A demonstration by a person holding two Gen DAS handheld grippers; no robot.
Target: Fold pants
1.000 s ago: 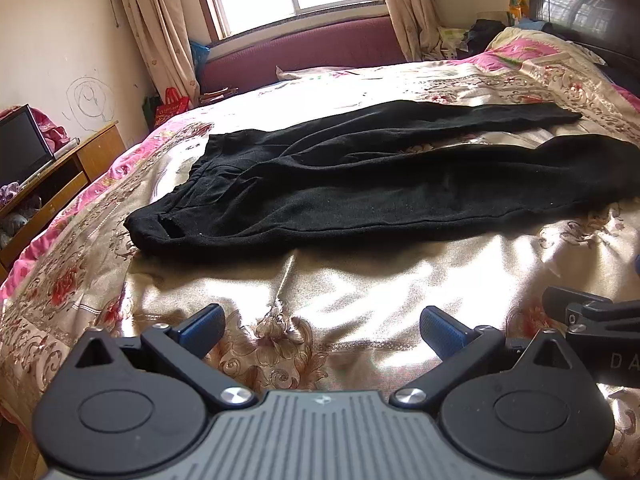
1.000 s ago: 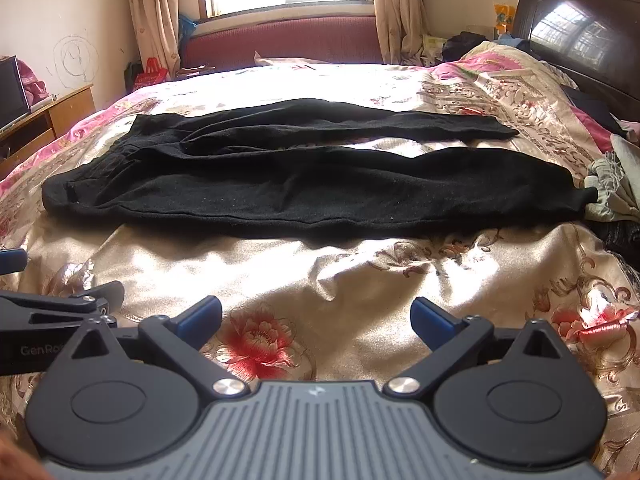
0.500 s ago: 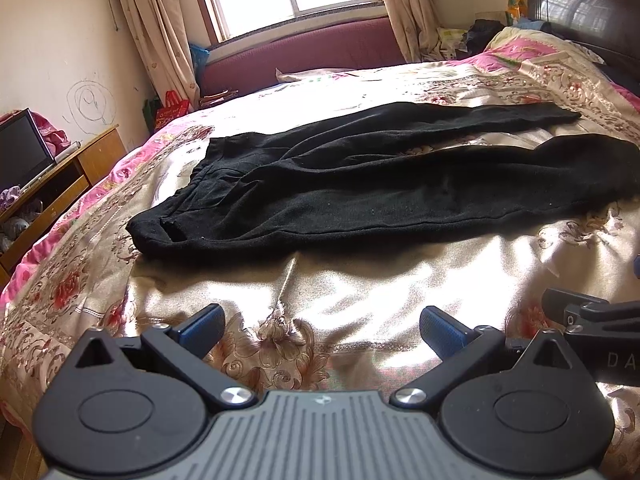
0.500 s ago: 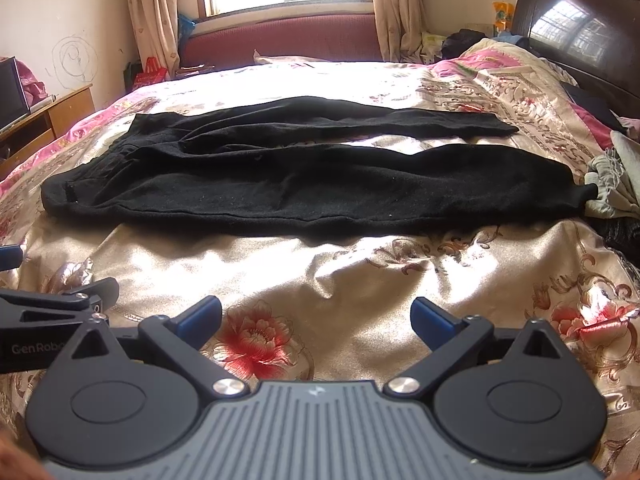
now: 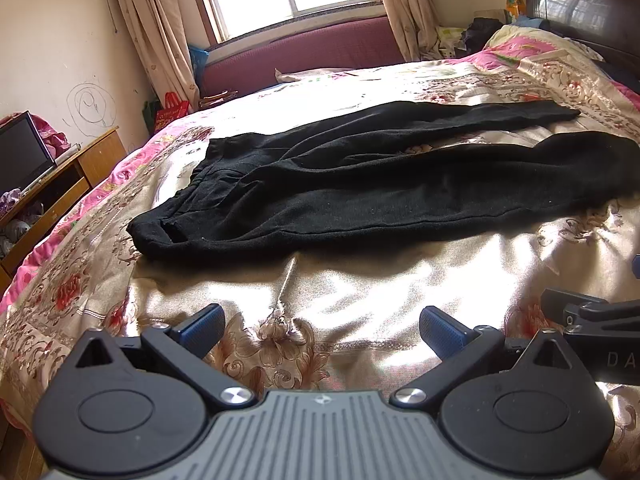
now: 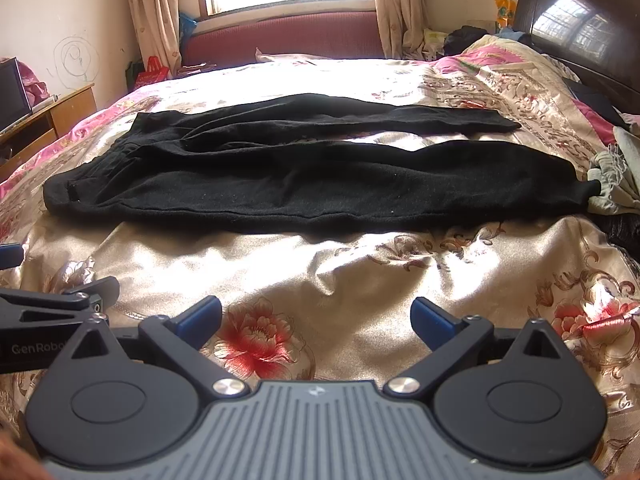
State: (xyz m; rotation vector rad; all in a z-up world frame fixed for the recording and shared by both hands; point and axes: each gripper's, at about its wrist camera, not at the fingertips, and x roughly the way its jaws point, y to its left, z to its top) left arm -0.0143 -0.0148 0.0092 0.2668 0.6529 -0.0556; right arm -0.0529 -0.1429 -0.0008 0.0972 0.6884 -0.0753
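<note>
Black pants point(image 5: 360, 192) lie flat on the floral bedspread, waistband to the left, both legs stretched to the right with a gap between them. They also show in the right wrist view point(image 6: 304, 176). My left gripper point(image 5: 322, 326) is open and empty, low over the bedspread, short of the near edge of the pants. My right gripper point(image 6: 316, 318) is open and empty, likewise short of the near leg. Each gripper shows at the edge of the other's view.
The bedspread point(image 6: 360, 264) is gold and pink with flowers. A dark headboard point(image 6: 580, 28) stands at right, with crumpled clothes point(image 6: 616, 176) beside the leg cuffs. A wooden cabinet with a TV point(image 5: 24, 160) stands left of the bed. A window bench point(image 5: 304, 48) lies beyond.
Both grippers have drifted very slightly; the pants sit a touch higher in the right wrist view. The pants have not moved and both grippers stay open.
</note>
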